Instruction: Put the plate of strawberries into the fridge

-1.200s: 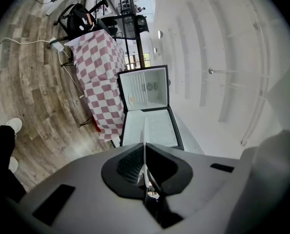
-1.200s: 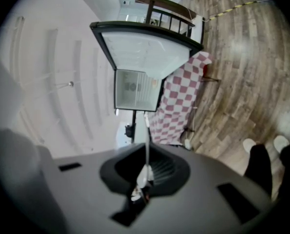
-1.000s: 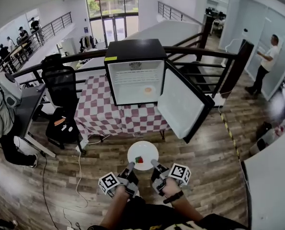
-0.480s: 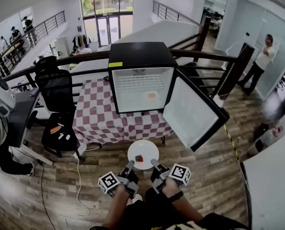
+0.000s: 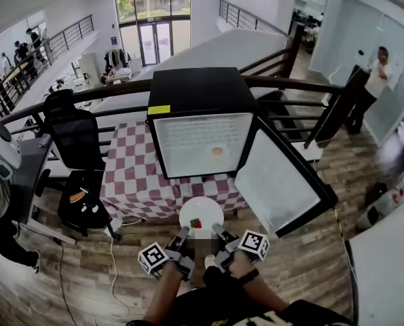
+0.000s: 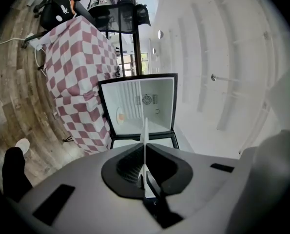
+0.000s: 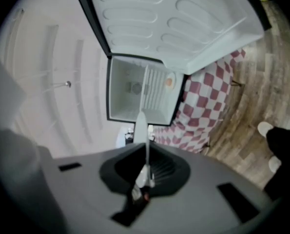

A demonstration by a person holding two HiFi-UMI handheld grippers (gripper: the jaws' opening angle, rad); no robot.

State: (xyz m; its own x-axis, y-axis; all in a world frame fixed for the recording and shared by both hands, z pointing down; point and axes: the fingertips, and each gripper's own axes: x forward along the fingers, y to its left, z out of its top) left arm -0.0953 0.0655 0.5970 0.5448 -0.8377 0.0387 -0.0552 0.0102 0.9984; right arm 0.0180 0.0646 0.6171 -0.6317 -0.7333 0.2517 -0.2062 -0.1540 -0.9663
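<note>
Between our two grippers, low in the head view, a round white plate sits level w/ one red strawberry on its near-left part. We hold it by the near rim from both sides. The left gripper has its jaws clamped on the rim at near-left, and the right gripper does likewise at near-right. Each gripper view shows the plate edge-on, a thin white line pinched between dark pads w/ no gap either side. The plate is in the air over the wood-plank floor, at the table's near edge, not yet in the fridge.

Straight ahead stands a small black fridge w/ white interior, on a table draped in a red-and-white checked cloth. Its door hangs wide open to our right, white inner liner toward us. A small orange item lies low at the rear right of the interior; we can't tell what it is.

A black mesh office chair stands left of the table. A dark railing runs behind the fridge. A person in a white top stands far right, well apart from us. More people line the balcony at far left.
</note>
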